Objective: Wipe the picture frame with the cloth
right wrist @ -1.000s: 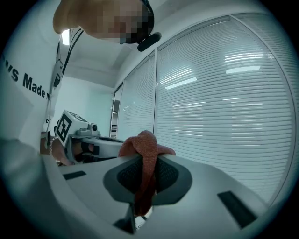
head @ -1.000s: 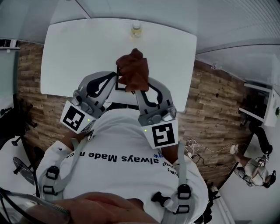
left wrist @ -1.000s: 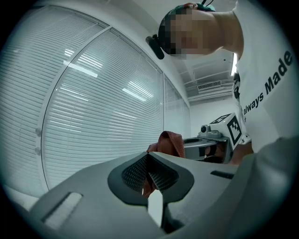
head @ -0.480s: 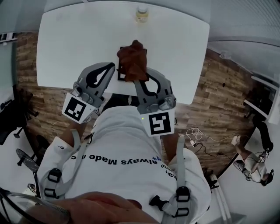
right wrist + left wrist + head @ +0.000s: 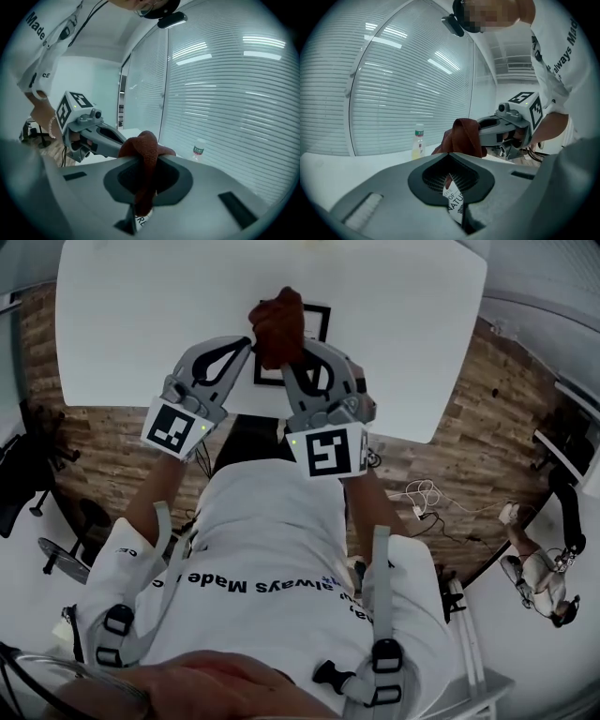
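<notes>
- Head view: white worktop (image 5: 141,334) carrying the black-edged picture frame (image 5: 317,326) near its front edge. The left tongs (image 5: 244,343) meet the frame's left edge. The right tongs (image 5: 281,360) lie over its lower part and bunch a rust-brown cloth (image 5: 277,322), which covers the frame's upper left corner.
- Left gripper view: tongs drawn together, with the frame's printed sheet showing in the slit between them. The cloth rises just beyond their tips, gripped by the right tongs. A bottle (image 5: 418,143) stands farther back on the worktop, before slatted blinds (image 5: 393,93).
- Right gripper view: tongs clamped on the cloth, which folds up above their tips and hangs down through the gap. A strip of the frame's print shows beneath. The left tongs sit close by on the left.
</notes>
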